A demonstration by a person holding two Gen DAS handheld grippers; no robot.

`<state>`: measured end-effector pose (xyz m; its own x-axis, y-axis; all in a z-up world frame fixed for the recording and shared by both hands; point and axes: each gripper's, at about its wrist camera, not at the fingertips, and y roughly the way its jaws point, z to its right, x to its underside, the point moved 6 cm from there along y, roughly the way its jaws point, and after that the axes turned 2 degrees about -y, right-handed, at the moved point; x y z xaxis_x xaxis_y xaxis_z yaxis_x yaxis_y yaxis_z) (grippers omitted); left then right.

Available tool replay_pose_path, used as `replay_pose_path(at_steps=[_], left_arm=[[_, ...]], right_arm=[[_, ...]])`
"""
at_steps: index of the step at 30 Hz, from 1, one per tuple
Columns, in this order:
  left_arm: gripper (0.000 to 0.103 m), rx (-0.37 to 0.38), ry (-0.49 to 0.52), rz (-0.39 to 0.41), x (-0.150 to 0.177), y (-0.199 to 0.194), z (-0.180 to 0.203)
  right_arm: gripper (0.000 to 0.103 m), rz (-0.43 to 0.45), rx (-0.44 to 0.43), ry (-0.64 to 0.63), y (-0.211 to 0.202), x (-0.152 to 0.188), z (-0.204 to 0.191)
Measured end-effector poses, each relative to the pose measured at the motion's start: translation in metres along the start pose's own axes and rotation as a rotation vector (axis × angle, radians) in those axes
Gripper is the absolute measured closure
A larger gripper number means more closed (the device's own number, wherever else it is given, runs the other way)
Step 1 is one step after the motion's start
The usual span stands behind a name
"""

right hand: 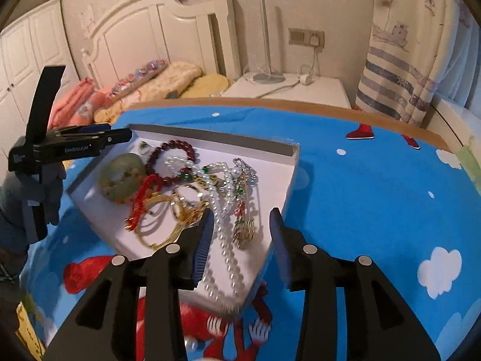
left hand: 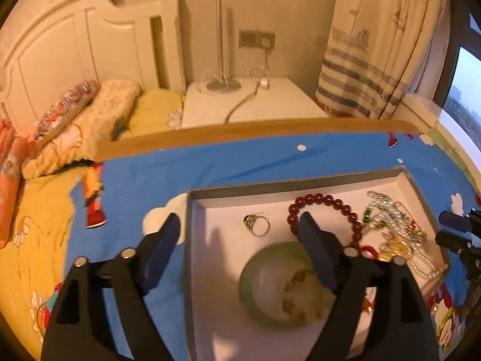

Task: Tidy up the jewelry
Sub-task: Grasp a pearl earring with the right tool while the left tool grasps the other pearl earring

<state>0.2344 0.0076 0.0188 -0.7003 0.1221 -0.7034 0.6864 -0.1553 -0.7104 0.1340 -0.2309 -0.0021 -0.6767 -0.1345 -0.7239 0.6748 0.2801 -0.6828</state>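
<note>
I held my left gripper (left hand: pixel 240 234) spread wide over the tray (left hand: pixel 188 240), one finger outside its wall, the other above the bangle (left hand: pixel 258 307), pinching nothing; I judged that left the bangle and the ring (left hand: pixel 258 225) lying apart at that end. My right gripper (right hand: pixel 242 228) stood part open over the tray's near corner, nothing gripped, the pearls (right hand: pixel 224 240) running between its fingers. The red beads (right hand: pixel 171 156) and chains lay tangled beside the pearls, probably the heap I meant to sort.
</note>
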Motion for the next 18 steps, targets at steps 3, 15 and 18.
replay_pose_path(at_steps=[3,15,18], left_arm=[[0.007,-0.057,0.007,0.073,0.012,-0.035,-0.002],[0.002,-0.114,-0.051,0.092,0.111,-0.123,0.002],[0.002,-0.087,-0.062,0.076,0.133,-0.128,0.013]], right_arm=[[0.057,0.035,-0.011,0.019,-0.021,0.007,0.006],[0.047,0.011,-0.001,0.135,-0.059,0.068,0.034],[0.047,-0.013,-0.011,0.128,-0.060,0.081,0.029]])
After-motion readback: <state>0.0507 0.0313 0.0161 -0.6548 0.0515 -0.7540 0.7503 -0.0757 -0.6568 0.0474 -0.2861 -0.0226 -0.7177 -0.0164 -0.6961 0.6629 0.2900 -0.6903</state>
